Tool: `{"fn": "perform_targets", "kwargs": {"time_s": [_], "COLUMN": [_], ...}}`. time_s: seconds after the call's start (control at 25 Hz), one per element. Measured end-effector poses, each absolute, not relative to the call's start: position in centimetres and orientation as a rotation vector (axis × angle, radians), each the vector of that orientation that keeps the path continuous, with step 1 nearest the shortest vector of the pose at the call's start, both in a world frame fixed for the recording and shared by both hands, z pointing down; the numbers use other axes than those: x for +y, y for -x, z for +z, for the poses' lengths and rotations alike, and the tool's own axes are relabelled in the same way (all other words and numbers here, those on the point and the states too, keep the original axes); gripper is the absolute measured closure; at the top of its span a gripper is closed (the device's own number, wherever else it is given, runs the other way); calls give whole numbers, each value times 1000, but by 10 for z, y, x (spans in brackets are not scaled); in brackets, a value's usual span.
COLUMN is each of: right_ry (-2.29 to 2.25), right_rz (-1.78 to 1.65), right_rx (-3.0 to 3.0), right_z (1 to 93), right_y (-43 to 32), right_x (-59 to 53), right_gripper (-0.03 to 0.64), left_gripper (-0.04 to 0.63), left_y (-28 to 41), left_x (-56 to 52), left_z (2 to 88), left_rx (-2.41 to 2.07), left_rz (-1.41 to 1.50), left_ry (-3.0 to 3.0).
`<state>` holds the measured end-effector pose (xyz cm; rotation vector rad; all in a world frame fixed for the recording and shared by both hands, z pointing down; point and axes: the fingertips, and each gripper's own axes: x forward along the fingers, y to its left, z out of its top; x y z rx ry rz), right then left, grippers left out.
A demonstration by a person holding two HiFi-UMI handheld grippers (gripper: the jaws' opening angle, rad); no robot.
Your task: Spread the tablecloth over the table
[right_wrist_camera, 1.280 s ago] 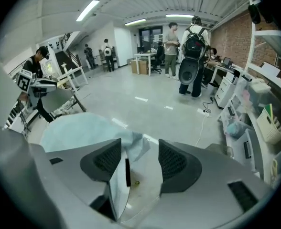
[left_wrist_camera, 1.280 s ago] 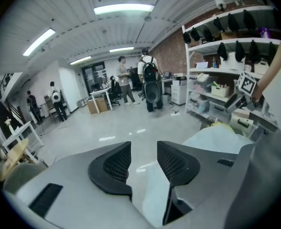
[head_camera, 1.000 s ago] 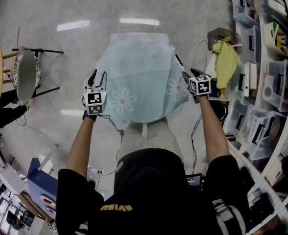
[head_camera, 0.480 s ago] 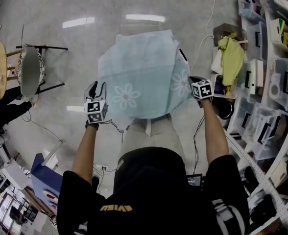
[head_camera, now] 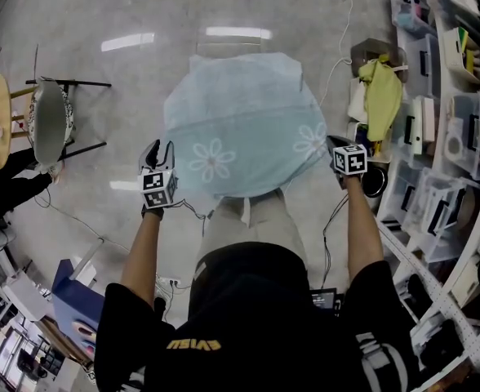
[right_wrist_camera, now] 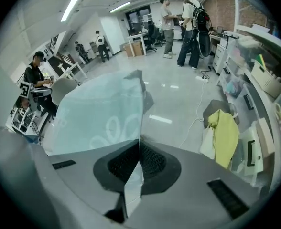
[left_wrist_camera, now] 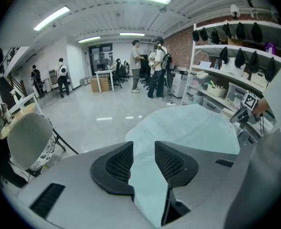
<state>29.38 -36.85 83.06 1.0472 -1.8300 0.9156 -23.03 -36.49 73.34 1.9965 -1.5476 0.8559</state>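
Shiny office floor | cloth centre frame, spread ahead of both claws | right claw clamped flat on its edge | left claw apart, just been closing, cloth between but unpinched | tip: finish left grip before pulling taut, keep corners level

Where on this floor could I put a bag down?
The floor is bare between the chair and the tablecloth, and beyond the tablecloth's far edge. The right side is crowded: shelves, a yellow cloth and a cable fill the strip beside it.
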Motion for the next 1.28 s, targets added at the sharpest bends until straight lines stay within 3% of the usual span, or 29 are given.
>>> {"fn": "perform_targets", "kwargs": {"time_s": [0.44,0.72,1.0,1.28], "right_ry": [-1240,-1394,-1602,-1668], "right_rz": [905,871,754,530], "right_rx": [-1663,-1600,-1875,-2220], "right_z": [827,809,696,551], "right_y": [-339,-337,-256,-170], "right_x": [-358,-344,-305,-250], "right_gripper": [614,537,583,617], "left_gripper": [443,443,459,522], "left_y": [232,235,214,165], "left_x": [-362,-350,-312,-257], "left_z": [737,724,640,531], "left_rx": [-1539,-1534,-1550,-1586], "left_rz": [841,818,600,337], "left_ry": [-1993,-2015,-2203,-2393]}}
